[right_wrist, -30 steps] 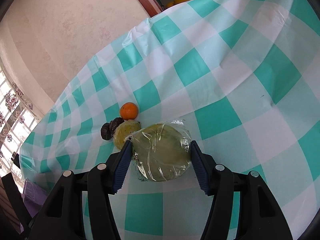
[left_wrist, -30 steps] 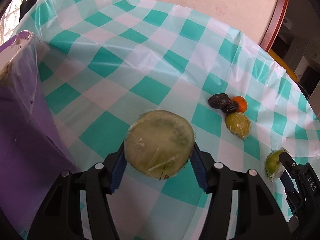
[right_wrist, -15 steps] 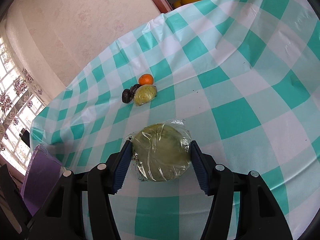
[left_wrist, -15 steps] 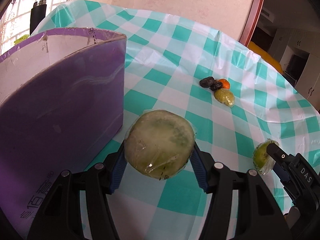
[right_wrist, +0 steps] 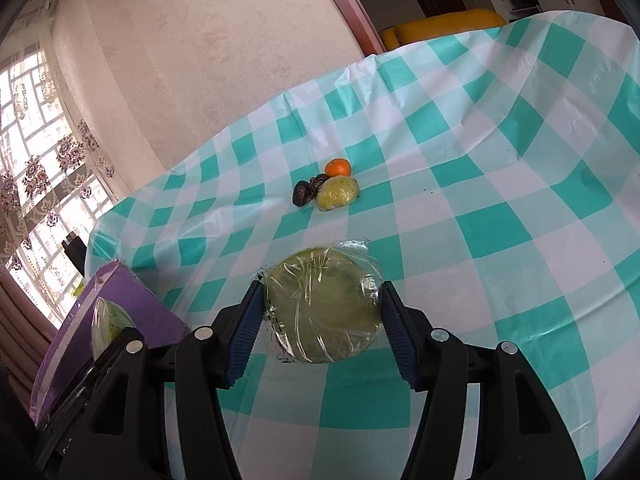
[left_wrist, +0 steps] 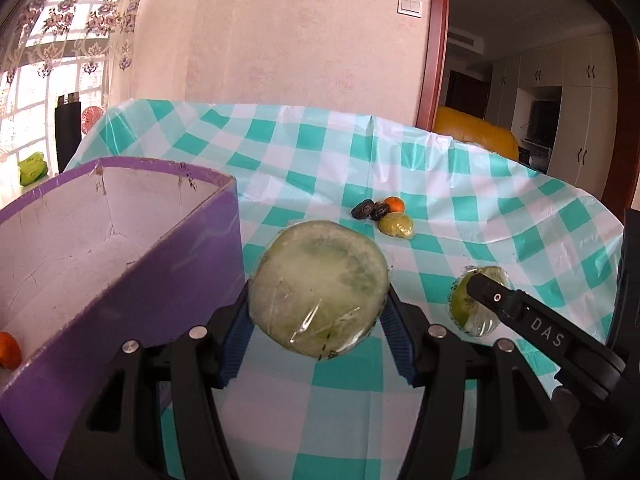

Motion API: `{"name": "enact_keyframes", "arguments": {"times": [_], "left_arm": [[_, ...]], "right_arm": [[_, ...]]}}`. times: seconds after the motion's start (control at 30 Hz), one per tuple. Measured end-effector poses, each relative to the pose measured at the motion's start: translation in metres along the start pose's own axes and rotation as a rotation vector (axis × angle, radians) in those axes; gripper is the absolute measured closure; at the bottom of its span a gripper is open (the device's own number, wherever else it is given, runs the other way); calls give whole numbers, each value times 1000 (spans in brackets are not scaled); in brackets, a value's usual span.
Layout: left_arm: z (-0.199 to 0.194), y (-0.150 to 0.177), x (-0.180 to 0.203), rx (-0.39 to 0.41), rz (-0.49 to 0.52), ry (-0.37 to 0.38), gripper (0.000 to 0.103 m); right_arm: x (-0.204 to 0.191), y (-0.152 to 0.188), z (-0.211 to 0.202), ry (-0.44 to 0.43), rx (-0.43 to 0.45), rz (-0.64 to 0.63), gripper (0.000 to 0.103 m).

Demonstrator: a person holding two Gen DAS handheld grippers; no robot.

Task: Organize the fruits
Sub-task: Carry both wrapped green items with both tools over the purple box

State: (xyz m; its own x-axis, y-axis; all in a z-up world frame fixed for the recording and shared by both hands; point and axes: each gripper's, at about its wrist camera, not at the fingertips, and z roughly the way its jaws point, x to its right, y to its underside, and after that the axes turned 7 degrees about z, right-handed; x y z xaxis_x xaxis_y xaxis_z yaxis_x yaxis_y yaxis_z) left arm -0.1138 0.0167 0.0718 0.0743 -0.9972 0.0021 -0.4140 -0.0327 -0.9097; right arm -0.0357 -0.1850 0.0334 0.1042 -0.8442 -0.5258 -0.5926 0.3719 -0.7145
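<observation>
My left gripper (left_wrist: 318, 316) is shut on a plastic-wrapped green melon half (left_wrist: 318, 286), held above the table beside the purple box (left_wrist: 132, 292). My right gripper (right_wrist: 322, 320) is shut on another wrapped green melon half (right_wrist: 324, 306), also seen in the left wrist view (left_wrist: 476, 304). A small pile lies farther back on the checked cloth: an orange (left_wrist: 394, 204), two dark fruits (left_wrist: 368, 210) and a wrapped yellow-green fruit (left_wrist: 396, 225). The pile also shows in the right wrist view (right_wrist: 328, 190). An orange fruit (left_wrist: 8, 350) lies inside the box.
The open purple box (right_wrist: 120, 304) stands at the table's left, its white inside facing up. A dark bottle (left_wrist: 67, 132) stands by the window behind it. The green-and-white checked tablecloth (right_wrist: 500, 220) drapes over the table's far edge. A wall and doorway lie beyond.
Both grippers rose and tilted up with their melon halves. The left one moved back from the box wall, so the box's open top and inside now show.
</observation>
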Motion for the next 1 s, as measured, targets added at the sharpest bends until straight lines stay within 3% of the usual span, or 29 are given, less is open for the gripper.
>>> {"name": "enact_keyframes", "arguments": {"times": [0.17,0.3,0.43,0.57,0.7,0.77,0.9,1.0], "left_arm": [[-49,-26,-16,141,-12,-8,44],[-80,-39,-44,214,-36,-89,43],[-102,-47,-78,223,-50,-180,43],[-112,-54,-119,166,-87,-241,43],[-115,-59,-156,31,-130,-251,43],[-115,-57,-172,-18,-133,-291,43],[-105,-48,-207,-131,-126,-364,43],[-92,-35,-235,-237,-153,-374,43]], "right_arm": [[-30,-3,-15,-91,40,-18,45],[-68,-2,-27,-167,55,-82,45],[-111,5,-32,-246,36,-156,45],[-158,14,-33,-307,13,-249,45],[-203,23,-30,-369,-19,-330,45],[-226,28,-27,-398,-39,-361,45],[-271,44,-8,-368,-117,-479,45],[-296,62,11,-313,-188,-580,45]]}}
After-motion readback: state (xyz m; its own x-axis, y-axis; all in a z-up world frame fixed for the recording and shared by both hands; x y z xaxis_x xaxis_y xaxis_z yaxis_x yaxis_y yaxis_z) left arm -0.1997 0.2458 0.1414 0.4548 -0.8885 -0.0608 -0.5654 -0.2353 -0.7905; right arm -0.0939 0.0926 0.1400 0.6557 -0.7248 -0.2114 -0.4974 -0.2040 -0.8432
